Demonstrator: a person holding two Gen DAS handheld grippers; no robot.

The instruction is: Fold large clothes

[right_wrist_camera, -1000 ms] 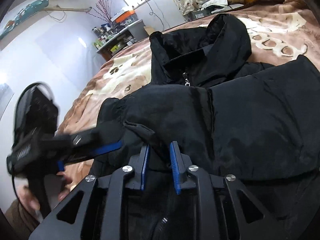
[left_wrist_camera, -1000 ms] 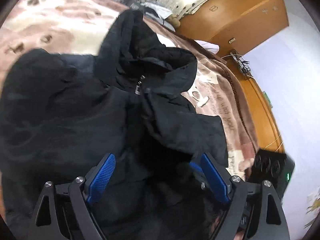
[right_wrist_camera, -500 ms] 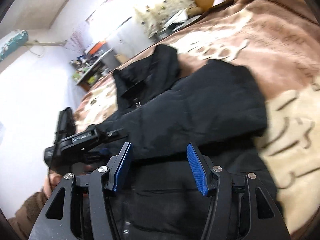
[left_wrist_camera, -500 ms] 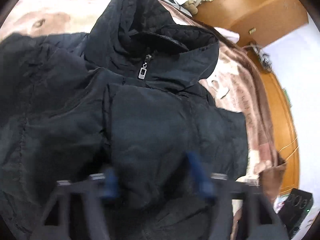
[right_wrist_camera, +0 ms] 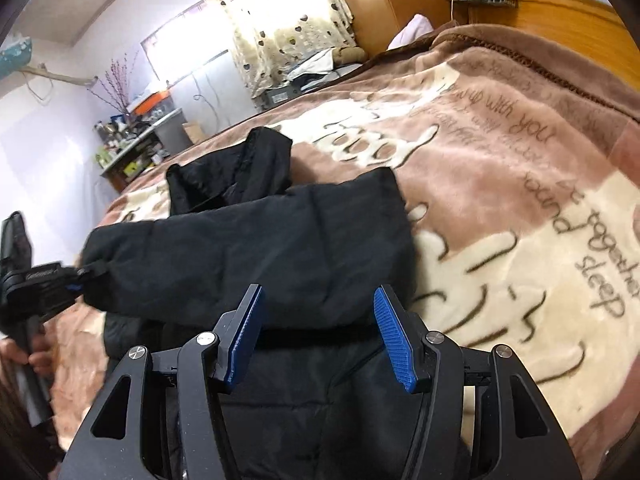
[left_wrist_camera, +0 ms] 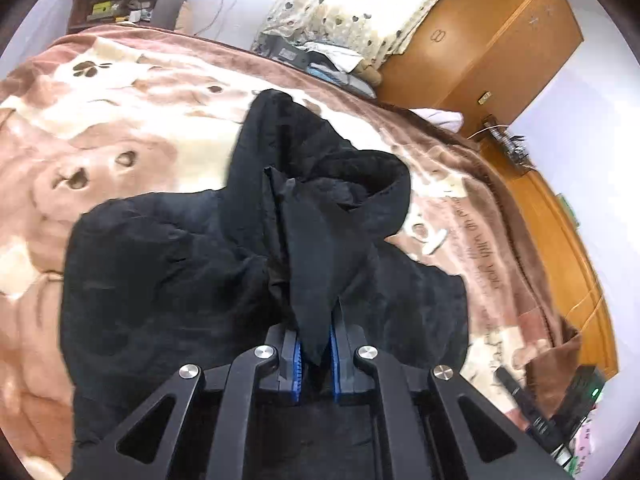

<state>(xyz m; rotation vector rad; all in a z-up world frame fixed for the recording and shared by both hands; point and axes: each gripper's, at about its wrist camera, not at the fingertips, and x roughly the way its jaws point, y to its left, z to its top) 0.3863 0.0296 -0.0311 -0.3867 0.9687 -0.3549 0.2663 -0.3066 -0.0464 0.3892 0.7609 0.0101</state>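
Note:
A black padded jacket (left_wrist_camera: 168, 280) with a hood (left_wrist_camera: 304, 148) lies on the bed. My left gripper (left_wrist_camera: 316, 354) is shut on a pinched fold of the jacket's fabric (left_wrist_camera: 316, 280), which rises between the blue pads. In the right wrist view the jacket (right_wrist_camera: 256, 248) lies folded over itself, and the left gripper (right_wrist_camera: 76, 276) grips its left edge. My right gripper (right_wrist_camera: 320, 336) is open and empty, just above the jacket's near part, with its blue pads (right_wrist_camera: 394, 336) wide apart.
The bed is covered by a brown and cream blanket (right_wrist_camera: 500, 208) with writing. A wooden wardrobe (left_wrist_camera: 480, 36) and a curtain (right_wrist_camera: 280, 16) stand beyond the bed. A shelf with clutter (right_wrist_camera: 136, 140) is at the far left. A black device (left_wrist_camera: 580, 396) lies off the bed's right side.
My left gripper closed on a fold of the jacket and pulled back. My right gripper let go of the fabric, opened wide and swung right.

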